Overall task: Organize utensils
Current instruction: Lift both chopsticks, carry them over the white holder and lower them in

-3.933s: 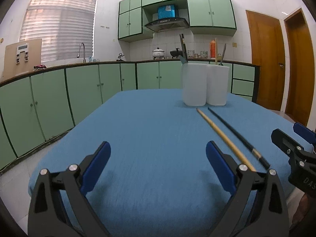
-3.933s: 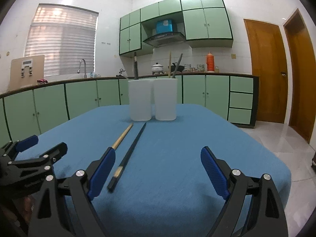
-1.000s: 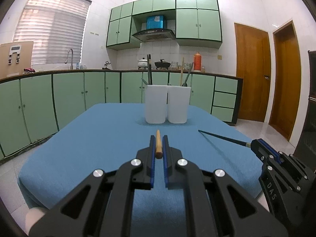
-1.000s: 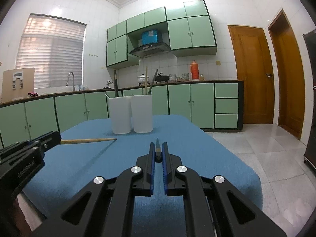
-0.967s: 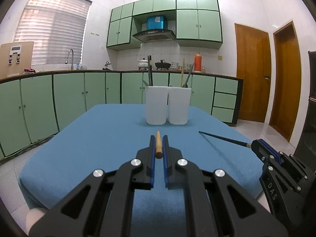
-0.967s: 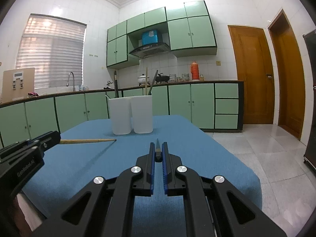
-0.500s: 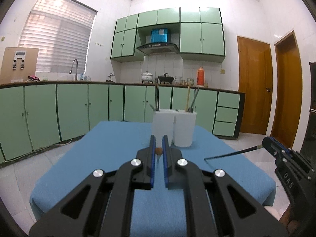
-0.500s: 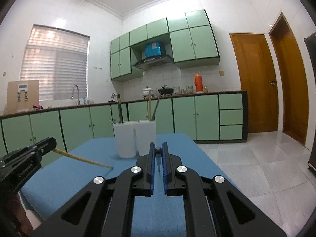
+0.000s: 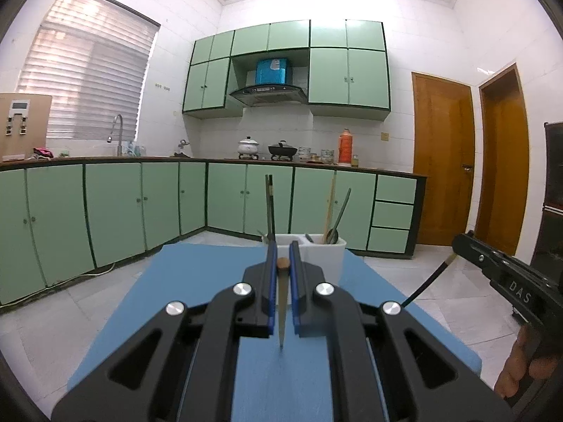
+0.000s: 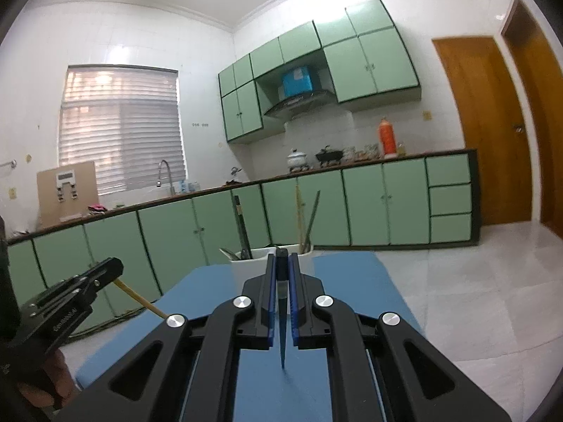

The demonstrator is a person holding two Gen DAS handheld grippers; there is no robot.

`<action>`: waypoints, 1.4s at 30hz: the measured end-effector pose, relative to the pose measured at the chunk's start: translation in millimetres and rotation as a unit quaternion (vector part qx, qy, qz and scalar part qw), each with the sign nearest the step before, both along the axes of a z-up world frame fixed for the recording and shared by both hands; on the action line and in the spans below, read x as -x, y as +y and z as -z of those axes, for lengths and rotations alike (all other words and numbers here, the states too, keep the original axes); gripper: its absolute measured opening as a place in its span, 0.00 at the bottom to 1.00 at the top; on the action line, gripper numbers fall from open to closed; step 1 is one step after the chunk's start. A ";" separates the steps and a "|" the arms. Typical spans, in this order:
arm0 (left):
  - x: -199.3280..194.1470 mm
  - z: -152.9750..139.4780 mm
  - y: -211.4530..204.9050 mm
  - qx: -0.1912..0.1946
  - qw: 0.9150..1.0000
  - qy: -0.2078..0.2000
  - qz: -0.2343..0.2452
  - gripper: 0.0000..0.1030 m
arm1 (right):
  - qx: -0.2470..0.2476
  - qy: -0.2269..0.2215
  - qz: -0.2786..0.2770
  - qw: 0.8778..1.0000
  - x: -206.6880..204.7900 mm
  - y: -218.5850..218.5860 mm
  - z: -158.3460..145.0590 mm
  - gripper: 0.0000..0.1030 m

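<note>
My left gripper (image 9: 280, 263) is shut on a wooden chopstick (image 9: 282, 302), held high above the blue table (image 9: 197, 302) with its tip hanging down toward me. My right gripper (image 10: 281, 263) is shut on a black chopstick (image 10: 282, 316), also hanging tip down. Two white holders (image 9: 323, 256) stand side by side at the table's far end, just beyond both grippers, with several utensils upright in them. In the left wrist view the right gripper (image 9: 457, 242) shows at right with the black chopstick (image 9: 427, 283). In the right wrist view the left gripper (image 10: 116, 269) shows at left with the wooden chopstick (image 10: 139, 297).
Green kitchen cabinets (image 9: 105, 211) and a counter with sink, pots and an orange flask (image 9: 345, 146) line the far walls. Tiled floor (image 10: 475, 281) lies around the table. Wooden doors (image 9: 441, 161) stand at right.
Both grippers have risen and tilted down with their chopsticks, which now hang steeply. The holders appear lower and closer under the fingertips.
</note>
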State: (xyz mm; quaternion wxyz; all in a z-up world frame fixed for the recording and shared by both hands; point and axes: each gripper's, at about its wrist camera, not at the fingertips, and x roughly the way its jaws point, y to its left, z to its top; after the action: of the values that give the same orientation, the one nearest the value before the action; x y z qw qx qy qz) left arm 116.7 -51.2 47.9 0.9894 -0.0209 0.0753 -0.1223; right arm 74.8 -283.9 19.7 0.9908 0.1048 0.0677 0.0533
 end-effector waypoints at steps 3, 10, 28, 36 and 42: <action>-11.6 -13.8 -0.6 -0.001 1.000 0.006 0.010 0.06 | -0.012 0.013 -0.016 1.000 -13.9 -5.7 -13.8 0.07; -28.4 -45.8 -5.1 -0.013 1.000 -0.011 0.021 0.06 | 0.010 0.016 -0.024 1.000 -36.3 -8.8 -48.4 0.07; -96.2 -122.2 -19.1 0.007 0.998 -0.048 0.047 0.06 | 0.038 -0.028 -0.043 0.998 -111.0 -6.8 -138.8 0.07; -144.3 -151.7 -39.3 0.004 0.996 -0.086 0.033 0.06 | 0.044 -0.050 -0.024 0.998 -171.9 -7.5 -170.7 0.07; -188.9 -143.4 -57.4 -0.003 0.996 -0.082 0.021 0.06 | 0.045 -0.043 -0.018 0.998 -218.0 -6.5 -162.5 0.07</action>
State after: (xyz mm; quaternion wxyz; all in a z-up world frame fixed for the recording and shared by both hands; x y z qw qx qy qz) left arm 305.5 -108.6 191.3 0.9895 -0.0062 -0.0051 -0.1445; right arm 292.8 -290.4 182.1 0.9953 0.0566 0.0288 0.0726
